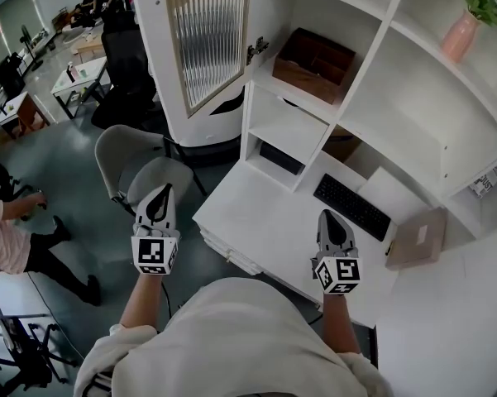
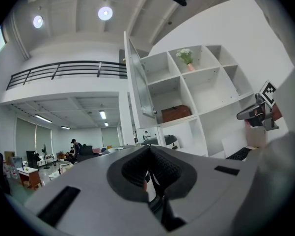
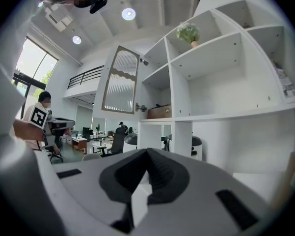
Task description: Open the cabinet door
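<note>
cabinet door point(image 1: 207, 40) with ribbed glass panel: upper left of the white shelf unit point(image 1: 397, 114), standing swung wide out to the left on its hinge point(image 1: 256, 50), and the compartment behind it is fully exposed with a wooden box point(image 1: 314, 60) inside. Same door shows edge-on in the left gripper view point(image 2: 140, 82) and face-on in the right gripper view point(image 3: 119, 80). Judged from that, the opening looks done or nearly done. Left gripper point(image 1: 164, 192) hangs low over the grey chair point(image 1: 140, 168), well apart from the door, pointing level, its jaws clenched together on nothing point(image 2: 148, 147). Right gripper point(image 1: 329, 217) sits over the white desk point(image 1: 265, 222), near the black keyboard point(image 1: 351, 207), also level, jaws closed and empty point(image 3: 147, 152). The 2 tools touch nothing. Pink vase with plant point(image 1: 461, 35) on the top shelf, far right, is not involved. If the door needs more swing: use the left gripper, as it is nearer. Contact the white frame at the free edge, not the glass. Push along the arc around the hinge, slowly, and stop before the hinge binds. Closed jaws are fine for a nudge; to grip the frame edge they must spread first. Keep the right one parked clear of the keyboard.
</note>
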Tool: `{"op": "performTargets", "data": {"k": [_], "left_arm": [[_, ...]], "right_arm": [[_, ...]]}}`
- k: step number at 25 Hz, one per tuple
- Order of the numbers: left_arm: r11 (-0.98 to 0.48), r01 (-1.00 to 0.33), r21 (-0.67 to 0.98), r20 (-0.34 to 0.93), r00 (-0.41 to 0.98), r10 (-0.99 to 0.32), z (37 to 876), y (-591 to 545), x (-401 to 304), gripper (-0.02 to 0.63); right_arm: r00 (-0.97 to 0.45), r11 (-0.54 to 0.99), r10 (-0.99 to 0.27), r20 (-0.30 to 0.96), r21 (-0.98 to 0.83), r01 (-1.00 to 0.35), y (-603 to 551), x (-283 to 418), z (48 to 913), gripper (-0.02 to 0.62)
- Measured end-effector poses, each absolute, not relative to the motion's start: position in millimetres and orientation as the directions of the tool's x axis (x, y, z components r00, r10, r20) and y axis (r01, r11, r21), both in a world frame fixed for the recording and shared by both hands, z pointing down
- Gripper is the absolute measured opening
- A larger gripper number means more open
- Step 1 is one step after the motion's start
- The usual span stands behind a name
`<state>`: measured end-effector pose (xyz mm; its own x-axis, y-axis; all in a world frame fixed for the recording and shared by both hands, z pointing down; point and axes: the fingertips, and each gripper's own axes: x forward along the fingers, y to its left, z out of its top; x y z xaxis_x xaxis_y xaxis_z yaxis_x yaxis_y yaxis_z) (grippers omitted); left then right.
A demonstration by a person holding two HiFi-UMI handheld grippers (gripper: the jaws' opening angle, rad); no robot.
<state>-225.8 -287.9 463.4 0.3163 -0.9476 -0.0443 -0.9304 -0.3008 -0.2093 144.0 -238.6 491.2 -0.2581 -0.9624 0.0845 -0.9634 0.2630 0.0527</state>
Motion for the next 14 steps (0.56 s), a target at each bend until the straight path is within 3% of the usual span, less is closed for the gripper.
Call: {"op": "performTargets", "data": {"k": [14], "left_arm": [[-0.309, -0.927, -0.213, -0.037, 0.324, -0.945, 463.8, -292.6, -224.0, 0.0]], "right_arm": [[-0.26, 0.266, -0.962, 0.086, 0.061, -0.962, -242.5, 143.1, 489.6, 0.002]]}}
